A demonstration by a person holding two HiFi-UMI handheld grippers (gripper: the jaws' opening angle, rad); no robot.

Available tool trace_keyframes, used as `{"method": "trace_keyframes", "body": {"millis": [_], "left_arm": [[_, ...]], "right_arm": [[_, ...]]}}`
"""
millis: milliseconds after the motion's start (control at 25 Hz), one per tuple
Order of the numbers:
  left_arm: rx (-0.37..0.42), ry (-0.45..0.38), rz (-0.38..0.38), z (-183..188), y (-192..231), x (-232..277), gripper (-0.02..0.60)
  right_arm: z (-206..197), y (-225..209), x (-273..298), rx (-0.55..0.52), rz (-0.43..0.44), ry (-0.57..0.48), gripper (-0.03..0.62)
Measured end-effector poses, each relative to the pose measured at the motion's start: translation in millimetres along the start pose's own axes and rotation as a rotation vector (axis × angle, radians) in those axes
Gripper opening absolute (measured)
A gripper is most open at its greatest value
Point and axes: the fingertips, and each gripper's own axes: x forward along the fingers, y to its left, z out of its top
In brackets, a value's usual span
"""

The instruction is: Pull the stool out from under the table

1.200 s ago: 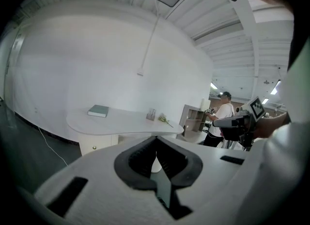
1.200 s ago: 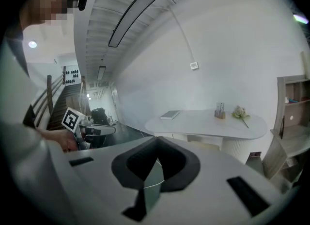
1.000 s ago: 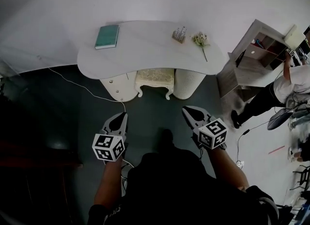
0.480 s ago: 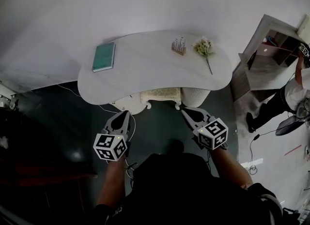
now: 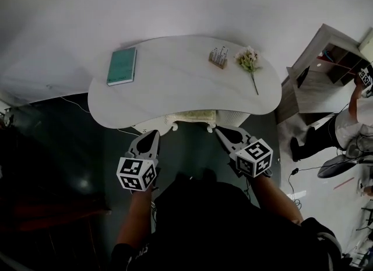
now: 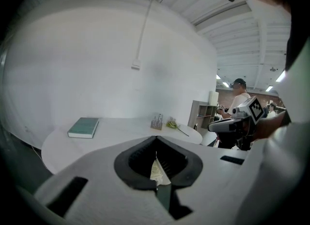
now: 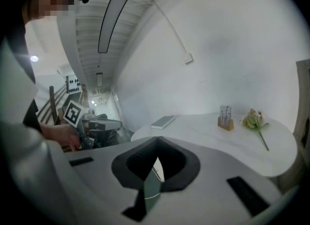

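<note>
The cream stool (image 5: 190, 118) stands under the front edge of the white curved table (image 5: 175, 83); only its front rim and legs show. My left gripper (image 5: 154, 132) is shut and empty, its tip just left of the stool's front corner. My right gripper (image 5: 217, 129), also shut and empty, has its tip by the stool's right front corner. Whether either tip touches the stool I cannot tell. In the left gripper view the closed jaws fill the foreground, and a pale sliver of the stool (image 6: 156, 171) shows through their notch.
On the table lie a green book (image 5: 122, 66), a small card holder (image 5: 218, 57) and a flower (image 5: 249, 63). A thin cable (image 5: 76, 102) runs over the dark floor at left. A wooden shelf unit (image 5: 317, 71) and a person (image 5: 344, 124) are at right.
The table and stool have come closer as I moved forward. Both gripper tips have gone from well short of the stool to its front corners. The jaws stayed shut.
</note>
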Motion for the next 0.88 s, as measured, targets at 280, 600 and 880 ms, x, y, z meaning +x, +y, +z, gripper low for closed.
{"method": "trace_keyframes", "body": {"millis": [280, 600, 880], "left_arm": [[-0.042, 0.027, -0.04, -22.7, 48.6, 0.9, 0.01], [-0.085, 0.102, -0.122, -80.4, 89.9, 13.4, 0.01], [-0.079, 0.144, -0.159, -100.7, 76.4, 23.9, 0.01]], "right_arm": [[3.7, 20.6, 47.1, -0.011, -0.057, 0.052, 0.006], [-46.9, 52.4, 96.8, 0.004, -0.089, 0.144, 0.006], [-73.9, 47.7, 101.7, 0.082, -0.1, 0.122, 0.005]]}}
